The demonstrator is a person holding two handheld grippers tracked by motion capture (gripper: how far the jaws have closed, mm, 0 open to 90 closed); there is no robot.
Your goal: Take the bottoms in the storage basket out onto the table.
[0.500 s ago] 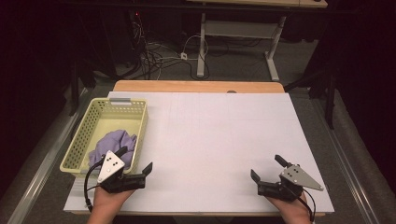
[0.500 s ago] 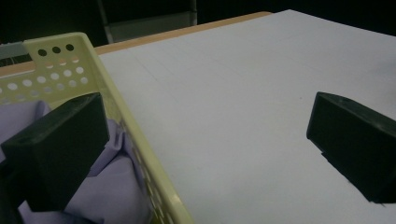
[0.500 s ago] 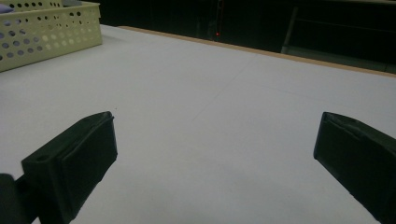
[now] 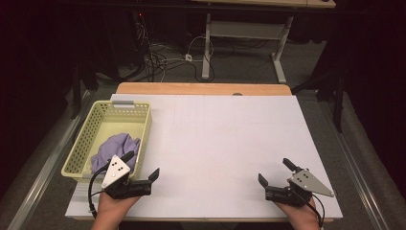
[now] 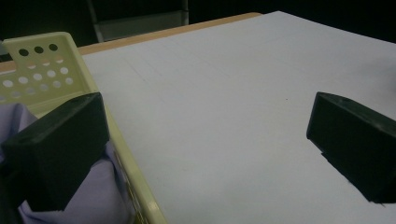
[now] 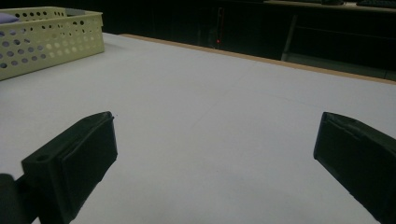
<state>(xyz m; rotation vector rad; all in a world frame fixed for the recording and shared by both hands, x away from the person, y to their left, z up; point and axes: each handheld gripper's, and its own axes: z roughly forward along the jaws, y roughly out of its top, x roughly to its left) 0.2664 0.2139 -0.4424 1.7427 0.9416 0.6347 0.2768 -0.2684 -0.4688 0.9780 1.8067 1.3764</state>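
Note:
A pale yellow perforated basket point(image 4: 84, 141) stands at the table's left edge, with a crumpled lilac cloth point(image 4: 115, 146) lying inside it. My left gripper point(image 4: 141, 166) rests low at the front left, right beside the basket's near corner, open and empty. In the left gripper view its jaws stand wide apart, one over the basket point(image 5: 42, 70) and cloth point(image 5: 95, 198), the other over the white tabletop. My right gripper point(image 4: 274, 172) sits at the front right, open, holding nothing, with the basket point(image 6: 46, 37) far off to its left.
The white table point(image 4: 220, 139) has a wooden strip along its far edge. Behind it on the dark floor are cables and another table's metal legs point(image 4: 207, 48). Grey rails run along both sides.

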